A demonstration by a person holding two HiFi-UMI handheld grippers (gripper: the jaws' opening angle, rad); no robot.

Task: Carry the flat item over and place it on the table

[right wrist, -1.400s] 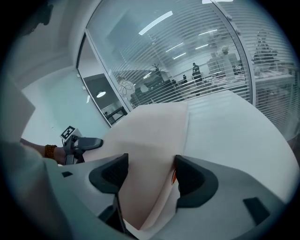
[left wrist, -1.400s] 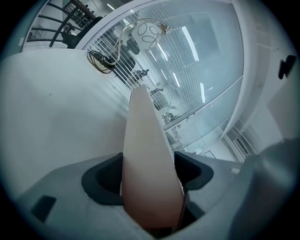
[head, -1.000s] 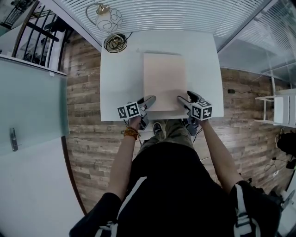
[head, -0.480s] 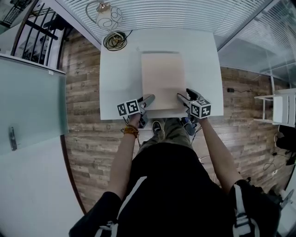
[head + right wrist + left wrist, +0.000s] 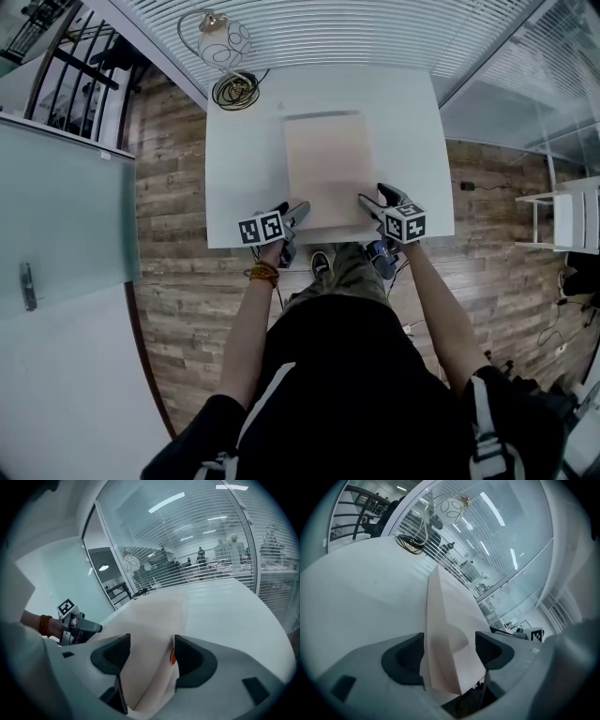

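- Board (image 5: 328, 169), beige, flat: lies on white table (image 5: 234, 169).
- Left gripper (image 5: 296, 210): I see its jaws clamped on the board's near corner.
- Right gripper (image 5: 371, 201): likewise, on the other corner.

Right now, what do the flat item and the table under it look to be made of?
The flat item: pale beige, matte, no grain or print; its edge shows some thickness in the left gripper view, so likely cardboard or foam board. The table: plain white, smooth, soft sheen; probably laminate or painted board, I can't tell which.
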